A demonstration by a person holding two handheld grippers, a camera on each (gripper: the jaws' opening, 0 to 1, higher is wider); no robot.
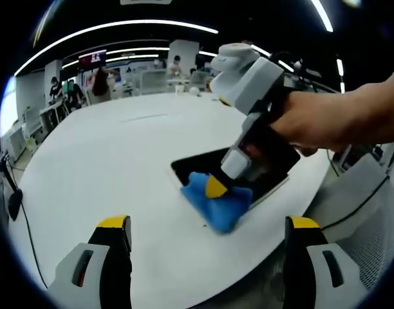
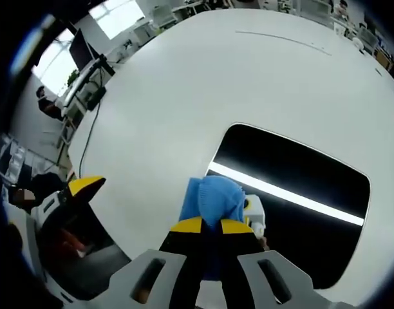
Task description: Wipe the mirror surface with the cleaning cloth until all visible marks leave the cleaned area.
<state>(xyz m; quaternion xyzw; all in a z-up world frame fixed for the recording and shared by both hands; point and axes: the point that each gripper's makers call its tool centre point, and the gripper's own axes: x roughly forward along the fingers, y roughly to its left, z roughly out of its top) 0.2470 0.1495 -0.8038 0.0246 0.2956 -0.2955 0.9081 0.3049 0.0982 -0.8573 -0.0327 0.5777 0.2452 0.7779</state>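
Two tongs are in play, and only one is doing the work. The right tongs (image 2: pixel 210 226) are closed tight on the blue cleaning cloth (image 2: pixel 213 199), which is bunched into a pad so that its lower face can be pressed flat and dragged over the glass. The cloth is set at the near corner of the mirror (image 2: pixel 300 174), partly on the dark glass and partly over its edge onto the white worktop (image 2: pixel 184 90) (a sensible start for working a stroke across the pane). In the left gripper view the right tongs (image 1: pixel 216 187) are seen tilted down onto the cloth (image 1: pixel 216 203), held by a hand (image 1: pixel 326 119), with the mirror (image 1: pixel 197 164) lying flat beneath.

The left tongs (image 1: pixel 206 235) are spread wide with nothing between them, held well back from the cloth, probably to keep the whole scene watched. Marks on the glass cannot be made out, since a ceiling light is reflected across it; the wiping is judged as barely begun.
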